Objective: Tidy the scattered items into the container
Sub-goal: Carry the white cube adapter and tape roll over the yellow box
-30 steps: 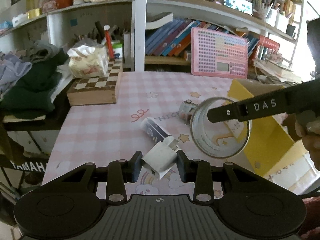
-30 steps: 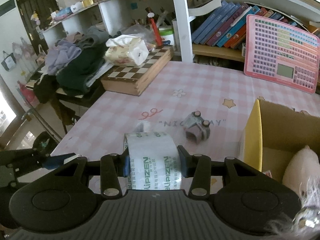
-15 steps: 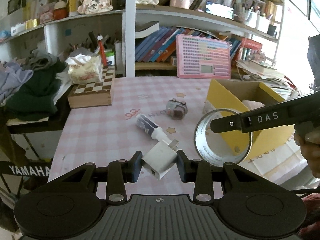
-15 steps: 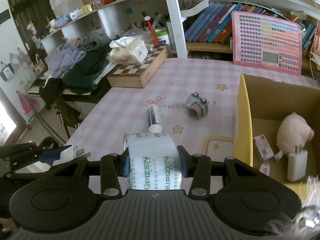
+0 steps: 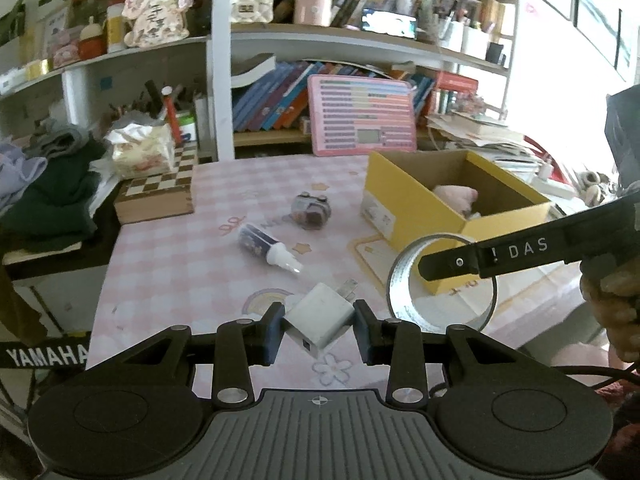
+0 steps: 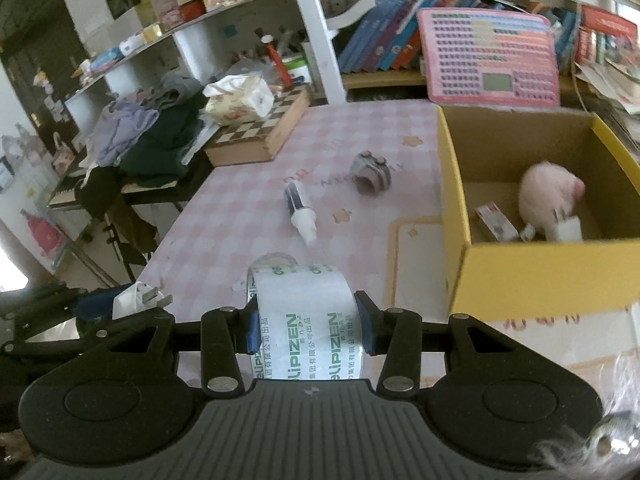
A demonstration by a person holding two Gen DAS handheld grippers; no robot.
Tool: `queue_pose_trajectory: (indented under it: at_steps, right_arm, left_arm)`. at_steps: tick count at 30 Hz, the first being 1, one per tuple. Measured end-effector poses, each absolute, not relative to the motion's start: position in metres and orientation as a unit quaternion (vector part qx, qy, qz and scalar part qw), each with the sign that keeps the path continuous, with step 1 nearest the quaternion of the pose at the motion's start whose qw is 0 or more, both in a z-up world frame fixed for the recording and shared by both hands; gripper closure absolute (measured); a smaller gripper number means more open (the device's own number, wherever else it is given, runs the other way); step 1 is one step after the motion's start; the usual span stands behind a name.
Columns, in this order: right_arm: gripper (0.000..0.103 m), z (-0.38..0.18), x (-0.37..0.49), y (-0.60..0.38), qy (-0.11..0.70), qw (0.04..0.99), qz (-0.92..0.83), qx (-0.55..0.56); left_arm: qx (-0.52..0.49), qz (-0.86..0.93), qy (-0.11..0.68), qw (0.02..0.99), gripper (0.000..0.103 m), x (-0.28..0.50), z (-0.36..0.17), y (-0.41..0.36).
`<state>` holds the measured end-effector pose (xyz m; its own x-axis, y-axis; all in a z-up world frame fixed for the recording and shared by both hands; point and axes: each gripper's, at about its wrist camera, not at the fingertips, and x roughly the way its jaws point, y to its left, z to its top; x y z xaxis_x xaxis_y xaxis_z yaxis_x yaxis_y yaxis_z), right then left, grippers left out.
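A yellow box sits open on the right side of the bench. Inside it lie a pink plush toy, a small white plug leaning on the toy, and a little red and white pack.

Out on the bench lie a small tube with a white tip and a gray toy car beyond it. Both are well apart from the box.

The left gripper pinches a white charger between its two blue pads, held above the near edge of the bench. Its metal pins point up and to the right. The right gripper pinches a roll of tape, held above the bench just left of the box. From the left view the roll hangs in front of the near corner of the box, with the gripper finger across it.

At the back left a chess board box lies with a tissue pack on top. Dark clothes pile up beside it. A pink board leans on the shelf in front of a row of books.

The tape says "PIZEN" in green. The gripper finger says "DAS". A black strap at the left says "YAMAHA".
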<state>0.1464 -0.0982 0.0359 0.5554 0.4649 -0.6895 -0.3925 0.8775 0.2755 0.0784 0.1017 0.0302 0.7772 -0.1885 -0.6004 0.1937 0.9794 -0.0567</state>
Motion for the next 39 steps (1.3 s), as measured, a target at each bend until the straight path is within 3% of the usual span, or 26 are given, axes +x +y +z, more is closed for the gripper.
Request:
queue_pose_trajectory:
  at_steps: [20,39]
  right_arm:
    - [0.061,0.038,0.110,-0.169,0.392,0.904,0.135,0.107]
    - [0.061,0.055,0.148,-0.261,0.362,0.919,0.077,0.136]
  left_arm:
    - [0.045,-0.203,0.303,0.930,0.068,0.094,0.036,0.053]
    - [0.066,-0.254,0.276,0.925,0.068,0.154,0.052,-0.022]
